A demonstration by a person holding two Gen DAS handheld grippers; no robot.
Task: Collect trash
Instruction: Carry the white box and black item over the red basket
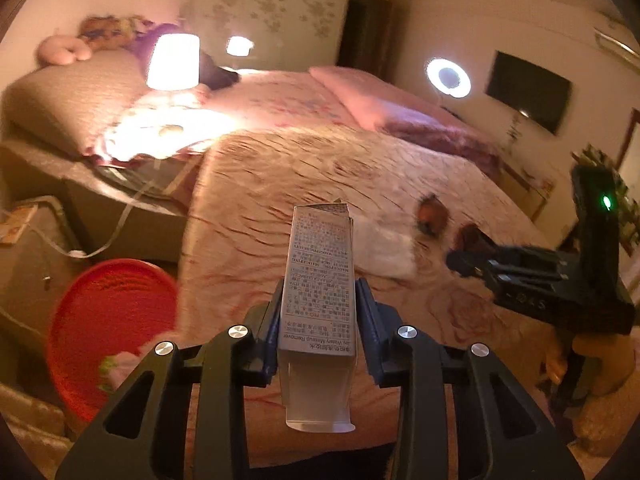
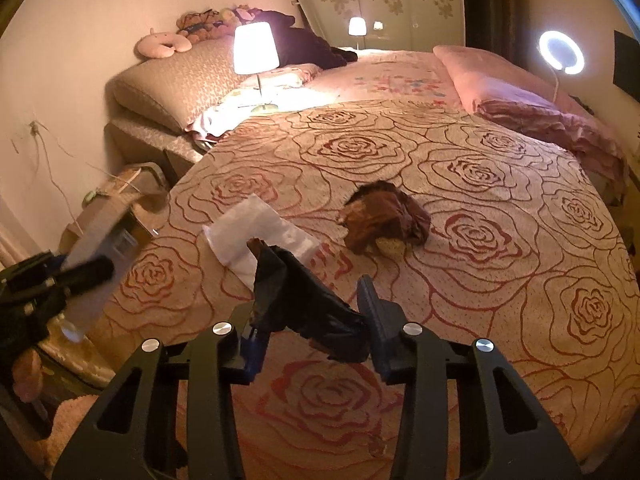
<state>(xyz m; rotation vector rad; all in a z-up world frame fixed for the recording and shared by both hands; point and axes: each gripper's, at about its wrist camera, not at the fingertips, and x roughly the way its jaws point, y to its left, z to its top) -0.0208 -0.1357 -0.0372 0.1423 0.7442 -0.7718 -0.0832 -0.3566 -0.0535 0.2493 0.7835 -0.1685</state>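
My left gripper [image 1: 318, 296] is shut on a tall grey cardboard box [image 1: 320, 276] printed "Makeup Remover", held upright above the bed's near edge. A red round bin [image 1: 112, 320] stands on the floor to its left. My right gripper [image 2: 312, 300] is shut on a crumpled dark wrapper [image 2: 304, 300] above the rose-patterned bedspread [image 2: 500, 280]. On the bed beyond lie a white plastic packet [image 2: 260, 232] and a crumpled brown wrapper [image 2: 384, 216]. The right gripper also shows in the left wrist view [image 1: 464, 258], and the left gripper with its box in the right wrist view [image 2: 86, 270].
A lit lamp [image 2: 256, 50] stands on a bedside unit at the bed's far left. A pink folded quilt [image 2: 520, 96] lies at the far right of the bed. A ring light [image 2: 560, 50] glows beyond. Cables and boxes [image 2: 120, 196] crowd the floor at left.
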